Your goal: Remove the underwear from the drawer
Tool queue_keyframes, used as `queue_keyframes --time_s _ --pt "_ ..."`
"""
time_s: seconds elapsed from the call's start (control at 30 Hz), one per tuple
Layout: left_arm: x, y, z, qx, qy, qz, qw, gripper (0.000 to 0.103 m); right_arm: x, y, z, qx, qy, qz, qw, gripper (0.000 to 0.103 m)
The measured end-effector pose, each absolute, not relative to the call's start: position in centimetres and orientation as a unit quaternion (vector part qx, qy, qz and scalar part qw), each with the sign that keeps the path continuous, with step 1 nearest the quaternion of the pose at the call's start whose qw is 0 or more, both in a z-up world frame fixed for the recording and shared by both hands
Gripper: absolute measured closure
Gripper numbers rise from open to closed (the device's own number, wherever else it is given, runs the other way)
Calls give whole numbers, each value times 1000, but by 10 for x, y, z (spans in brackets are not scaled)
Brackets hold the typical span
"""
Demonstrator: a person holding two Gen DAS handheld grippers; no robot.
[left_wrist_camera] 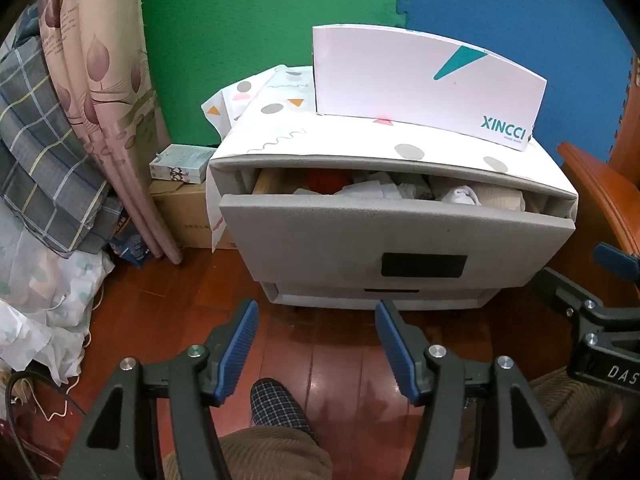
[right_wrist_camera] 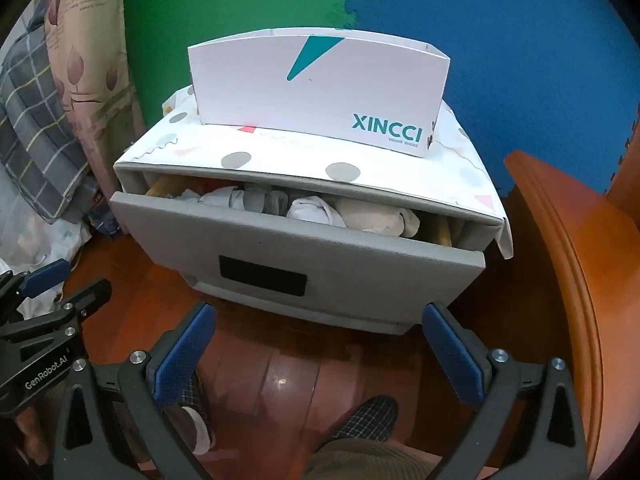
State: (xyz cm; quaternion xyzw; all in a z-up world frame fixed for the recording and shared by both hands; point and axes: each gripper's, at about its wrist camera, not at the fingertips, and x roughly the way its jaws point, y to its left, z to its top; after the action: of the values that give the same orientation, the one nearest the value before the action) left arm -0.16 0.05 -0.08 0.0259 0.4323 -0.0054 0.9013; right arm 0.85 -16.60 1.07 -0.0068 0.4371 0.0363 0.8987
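Both cameras ride low over the wooden floor (left_wrist_camera: 320, 360), each looking forward and steeply down along its own fingers toward the front of the grey cabinet (left_wrist_camera: 400, 240). The left wrist view stands left of the cabinet's front edge, taking in the curtain (left_wrist_camera: 100, 80) beside its left corner; the right wrist view sits nearer its right corner. Both share the pulled-out drawer (right_wrist_camera: 320, 252), the white box (right_wrist_camera: 320, 88) on the cabinet's top, and the green and blue wall

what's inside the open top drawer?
The top drawer holds bunched clothes: white, grey and beige pieces, something red at left. Cabinet top covers the rear; underwear not identifiable.
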Motion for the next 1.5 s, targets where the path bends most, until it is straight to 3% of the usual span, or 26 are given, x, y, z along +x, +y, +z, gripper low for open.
queue_keyframes --time_s 1.5 --pt "1 -6 -8 32 434 -4 901 41 9 -171 9 5 439 30 898 1"
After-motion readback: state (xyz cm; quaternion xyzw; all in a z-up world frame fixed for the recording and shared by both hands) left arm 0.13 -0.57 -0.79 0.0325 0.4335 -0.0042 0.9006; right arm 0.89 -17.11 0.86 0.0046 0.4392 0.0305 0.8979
